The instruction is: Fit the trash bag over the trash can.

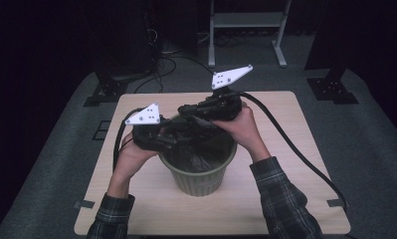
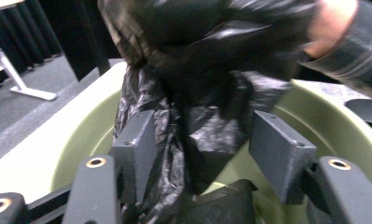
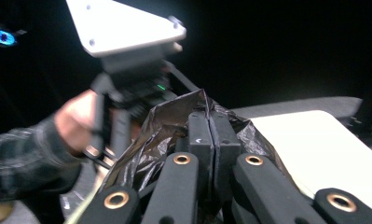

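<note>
My right gripper (image 3: 207,135) is clenched on a pinch of the black bin bag (image 3: 146,154); my left gripper (image 2: 207,154) is released, its jaws standing apart on either side of a hanging fold.

The bag (image 2: 197,116) sits partly down inside the green bin (image 1: 198,181) at the middle of the table (image 1: 290,144), with its upper part bunched above the rim between my two tools. I judge it very light, limp and slick: thin film that crumples, gives no support of its own and could slide out of a shallow pinch or tear if yanked. The best hold is on the bag's edge, several layers gathered between the pads, as my right jaws have it. My left should close on the fold near the bin's rim (image 2: 81,135), so I can spread the mouth outward.
</note>
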Available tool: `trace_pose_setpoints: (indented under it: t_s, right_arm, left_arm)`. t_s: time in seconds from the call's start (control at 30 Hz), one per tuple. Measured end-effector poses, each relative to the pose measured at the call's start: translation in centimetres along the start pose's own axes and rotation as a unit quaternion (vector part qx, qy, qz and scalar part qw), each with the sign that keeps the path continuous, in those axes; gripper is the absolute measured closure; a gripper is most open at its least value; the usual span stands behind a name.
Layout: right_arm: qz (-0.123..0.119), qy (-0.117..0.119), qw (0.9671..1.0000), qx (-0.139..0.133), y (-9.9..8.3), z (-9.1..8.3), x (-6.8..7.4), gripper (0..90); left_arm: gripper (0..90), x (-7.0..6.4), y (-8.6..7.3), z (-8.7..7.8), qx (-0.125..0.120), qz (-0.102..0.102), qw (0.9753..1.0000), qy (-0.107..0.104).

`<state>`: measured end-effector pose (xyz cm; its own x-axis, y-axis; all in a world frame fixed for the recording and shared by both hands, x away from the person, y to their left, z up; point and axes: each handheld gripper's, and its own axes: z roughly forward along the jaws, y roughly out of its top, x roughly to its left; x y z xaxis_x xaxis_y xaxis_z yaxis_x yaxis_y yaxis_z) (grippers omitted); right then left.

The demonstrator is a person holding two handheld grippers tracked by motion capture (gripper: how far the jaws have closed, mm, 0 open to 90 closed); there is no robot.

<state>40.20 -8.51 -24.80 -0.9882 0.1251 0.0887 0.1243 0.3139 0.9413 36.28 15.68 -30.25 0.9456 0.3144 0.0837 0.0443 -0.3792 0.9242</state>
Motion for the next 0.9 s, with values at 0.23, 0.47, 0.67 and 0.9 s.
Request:
trace_pose_setpoints:
  t_s: [0.23, 0.47, 0.67, 0.9]
  right_arm:
    - [0.0, 0.015, 0.9999, 0.0, 0.2, 0.3, 0.3, 88.8]
    - [0.002, 0.013, 0.9999, 0.0, 0.1, 0.3, 0.2, 83.8]
    - [0.014, -0.022, 0.9996, 0.004, -0.1, -1.4, 0.1, 63.4]
    - [0.032, -0.045, 0.9984, -0.016, -1.8, -5.4, -0.2, 61.0]
  left_arm:
    - [40.5, 0.5, 0.7, 0.6, -0.017, 0.01, 0.9998, -0.003]
    - [84.5, 0.3, 1.5, 0.8, -0.01, 0.016, 0.9996, -0.022]
    - [89.6, 0.7, 0.0, -0.7, -0.015, -0.01, 0.9997, -0.016]
    - [89.5, 1.2, -1.0, -2.1, -0.017, -0.019, 0.9997, 0.001]
